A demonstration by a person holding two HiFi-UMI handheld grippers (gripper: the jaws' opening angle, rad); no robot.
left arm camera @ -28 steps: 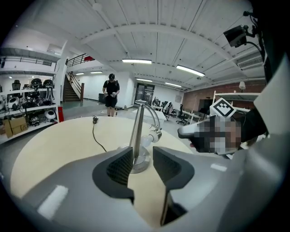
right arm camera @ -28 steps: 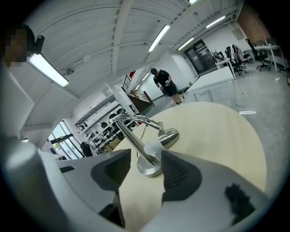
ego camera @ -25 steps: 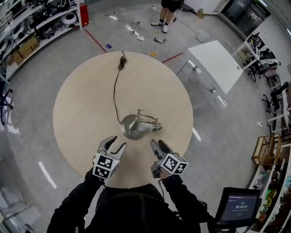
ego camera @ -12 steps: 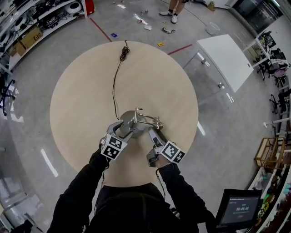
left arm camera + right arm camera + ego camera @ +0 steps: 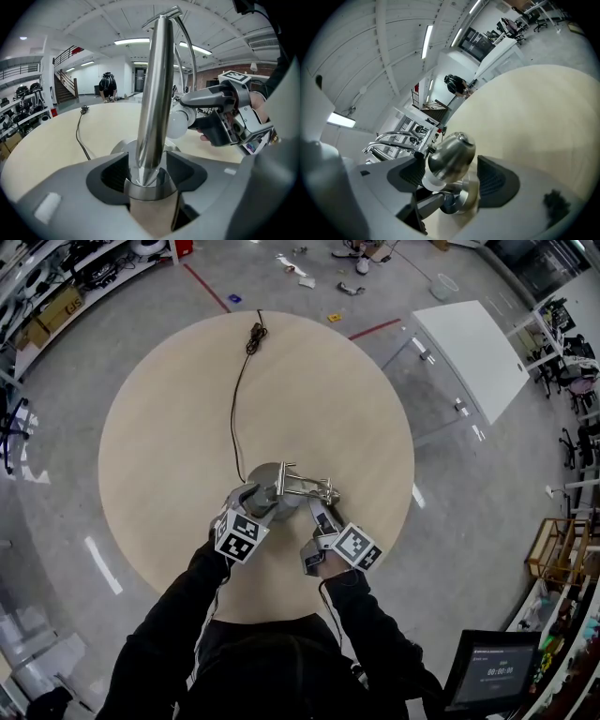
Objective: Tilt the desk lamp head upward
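**Lamp.** The desk lamp (image 5: 269, 486) is polished metal. It stands on the near half of the round wooden surface (image 5: 159, 427), directly in front of me. Its round base (image 5: 121, 146) lies flat on the wood, and an upright post (image 5: 154, 89) rises from it. Thin curved arms at the top of the post carry the lamp head (image 5: 451, 151) out to my right. The head is a short domed shade with a white bulb (image 5: 180, 124) in its mouth.

**Left gripper.** The left gripper (image 5: 253, 502) is low at the base. Its jaws have just been opening and stand wide apart. The post is between them with a gap on each side, so nothing is gripped.

**Right gripper.** The right gripper (image 5: 319, 516) is at the lamp head. Its jaws have also just been opening and are fully spread. The shade sits between the pads and is not clamped.

**Surroundings.**
- A black cord (image 5: 235, 418) runs from the base across the surface to a coiled end near the far edge.
- No other object stands near the lamp on the wood.
- On the floor beyond are a white table (image 5: 473, 348), cluttered shelves (image 5: 56, 287), red tape lines (image 5: 208, 289) and scattered litter.
- A monitor (image 5: 492, 673) stands at my lower right.
- A person (image 5: 108, 87) bends over in the background.
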